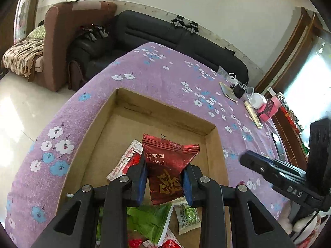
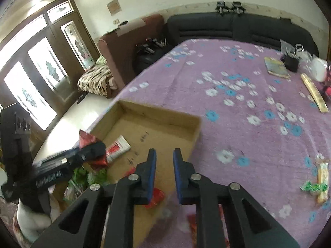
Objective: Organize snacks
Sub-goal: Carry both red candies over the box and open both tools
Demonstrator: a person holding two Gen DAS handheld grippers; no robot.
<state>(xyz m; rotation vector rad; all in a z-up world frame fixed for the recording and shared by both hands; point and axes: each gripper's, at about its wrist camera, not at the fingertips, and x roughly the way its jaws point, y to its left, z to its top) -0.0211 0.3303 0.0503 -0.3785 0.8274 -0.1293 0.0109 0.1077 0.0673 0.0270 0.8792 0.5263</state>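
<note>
My left gripper (image 1: pixel 164 171) is shut on a dark red snack packet (image 1: pixel 168 165) with gold print and holds it above the open cardboard box (image 1: pixel 165 111). In the box lie a red-and-white packet (image 1: pixel 126 161), green packets (image 1: pixel 151 221) and a pale green-printed packet (image 1: pixel 189 217). My right gripper (image 2: pixel 164 165) is open and empty over the box's right edge (image 2: pixel 196 132). A green packet (image 2: pixel 314 187) and a yellow bar (image 2: pixel 322 181) lie on the purple cloth at the right. The left gripper with its red packet (image 2: pixel 86 140) shows at the left of the right wrist view.
The table wears a purple flowered cloth (image 1: pixel 165 72). At its far right stand a booklet (image 2: pixel 276 67), a black box (image 2: pixel 290 63), a white lid (image 1: pixel 257 100), a pink item (image 1: pixel 269 109) and a long yellow box (image 2: pixel 314 92). Sofas (image 1: pixel 165 35) stand behind.
</note>
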